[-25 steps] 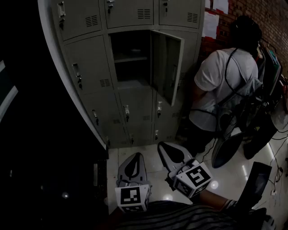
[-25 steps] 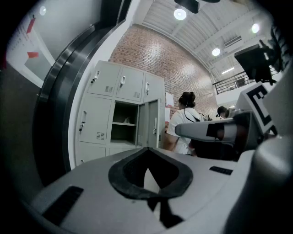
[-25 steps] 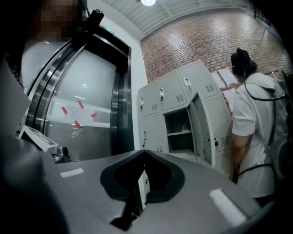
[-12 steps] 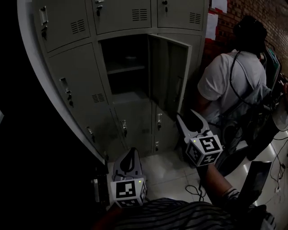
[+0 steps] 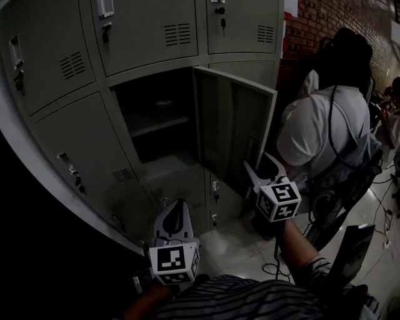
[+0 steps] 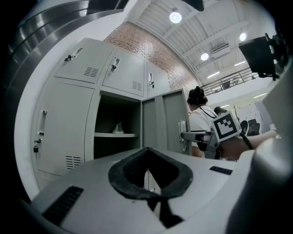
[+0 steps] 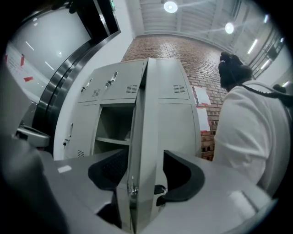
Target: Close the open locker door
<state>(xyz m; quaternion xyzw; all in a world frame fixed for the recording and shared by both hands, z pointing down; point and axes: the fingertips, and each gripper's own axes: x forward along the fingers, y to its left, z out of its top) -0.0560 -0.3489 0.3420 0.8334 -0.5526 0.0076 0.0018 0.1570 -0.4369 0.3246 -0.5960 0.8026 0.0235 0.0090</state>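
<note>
Locker door (image 5: 234, 134) of grey sheet metal stands wide open from the grey locker bank (image 5: 144, 37); closing looks barely begun. Right tongs (image 5: 259, 167) straddle its free edge, jaws opening, pads seemingly clear. Left tongs (image 5: 177, 215) hang low, closed together and empty.

We note a person in a white shirt (image 5: 319, 137) standing with back turned, next to a brick wall (image 5: 325, 19) with papers (image 7: 201, 96) fixed on it. Loose cables (image 5: 386, 177) lie on the glossy tiled floor (image 5: 244, 247). Ceiling lights (image 6: 175, 17) are lit.
</note>
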